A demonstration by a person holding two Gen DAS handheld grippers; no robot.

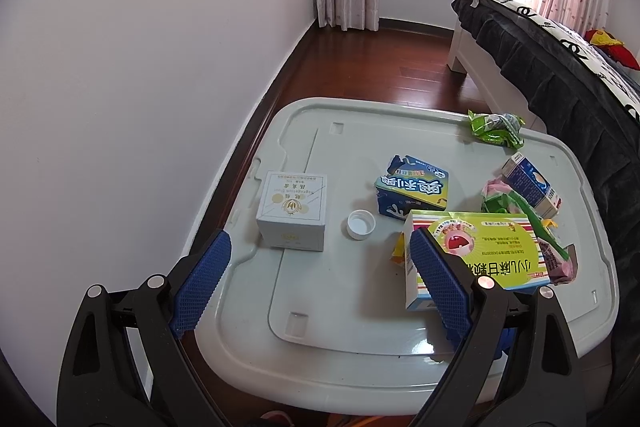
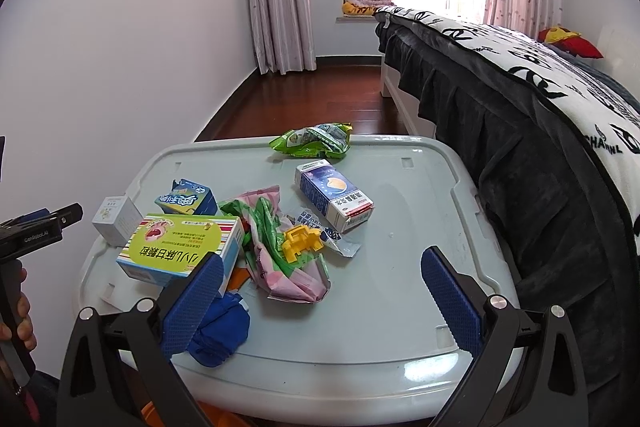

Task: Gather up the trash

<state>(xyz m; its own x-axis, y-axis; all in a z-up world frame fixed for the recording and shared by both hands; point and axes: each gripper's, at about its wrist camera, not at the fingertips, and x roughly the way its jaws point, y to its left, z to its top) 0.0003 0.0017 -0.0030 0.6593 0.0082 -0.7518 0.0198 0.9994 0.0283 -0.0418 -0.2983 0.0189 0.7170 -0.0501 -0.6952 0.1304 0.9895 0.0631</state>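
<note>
Trash lies on a grey plastic lid (image 1: 360,307) (image 2: 400,307): a white box (image 1: 292,211) (image 2: 116,219), a white bottle cap (image 1: 361,223), a crushed blue milk carton (image 1: 412,191) (image 2: 188,201), a green-yellow medicine box (image 1: 472,255) (image 2: 180,251), pink-green wrappers (image 2: 288,259) (image 1: 504,193), a yellow clip (image 2: 302,241), a blue-white carton (image 2: 334,195) (image 1: 532,183), a green snack bag (image 2: 316,141) (image 1: 496,127) and a blue cloth (image 2: 218,331). My left gripper (image 1: 320,251) is open, above the lid's near left. My right gripper (image 2: 320,267) is open, above the near edge.
A bed with a dark skirt (image 2: 520,131) (image 1: 560,87) runs along the lid's right side. A white wall (image 1: 140,67) is close on the left. Wooden floor (image 2: 320,95) lies beyond the lid. The left hand-held gripper's body (image 2: 36,231) shows at the left edge.
</note>
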